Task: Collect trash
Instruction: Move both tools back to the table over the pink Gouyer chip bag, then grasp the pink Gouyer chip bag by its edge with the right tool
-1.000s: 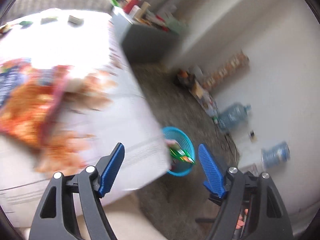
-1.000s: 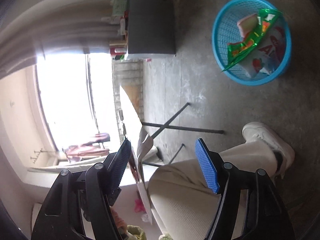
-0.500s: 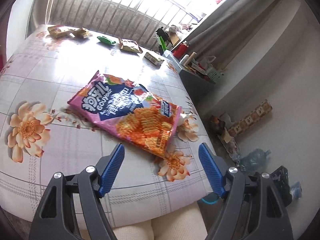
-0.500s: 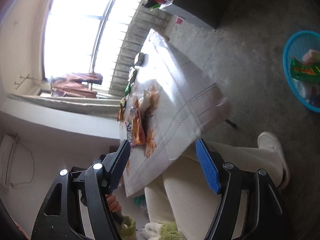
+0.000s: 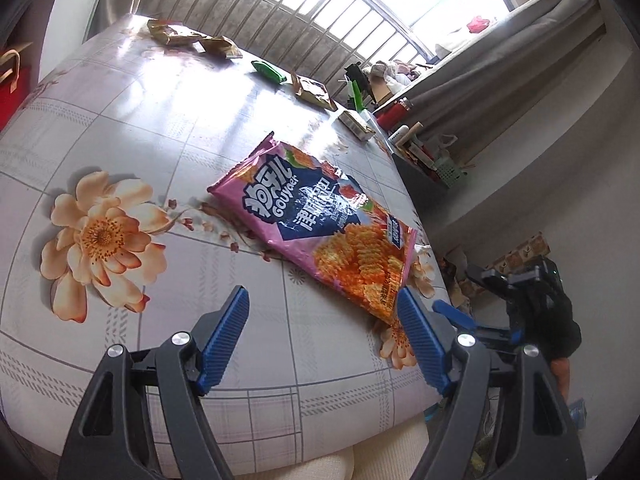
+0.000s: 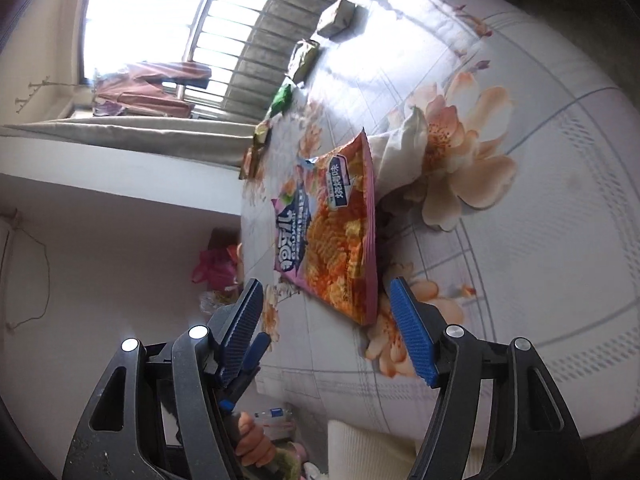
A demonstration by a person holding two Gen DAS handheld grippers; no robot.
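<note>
A pink and orange snack bag [image 5: 320, 228] lies flat on the flowered tablecloth [image 5: 160, 128], near the table's near right edge. It also shows in the right wrist view [image 6: 332, 236]. My left gripper [image 5: 322, 336] is open and empty, just short of the bag. My right gripper [image 6: 326, 320] is open and empty, with the bag's near end between and ahead of its jaws. The right gripper's body shows at the right of the left wrist view [image 5: 532, 300]. Several small wrappers [image 5: 192, 38] and a green packet [image 5: 268, 70] lie along the far edge.
A crumpled white tissue [image 6: 396, 152] lies beside the bag. A small box [image 5: 356, 124] sits near the far right corner. A cluttered dark shelf [image 5: 424, 156] stands by the curtain. My leg [image 6: 384, 452] is under the table's near edge.
Both grippers swung up from the floor and blue basket to face the tabletop. The snack bag came into both views and is now closer. Both stayed open.
</note>
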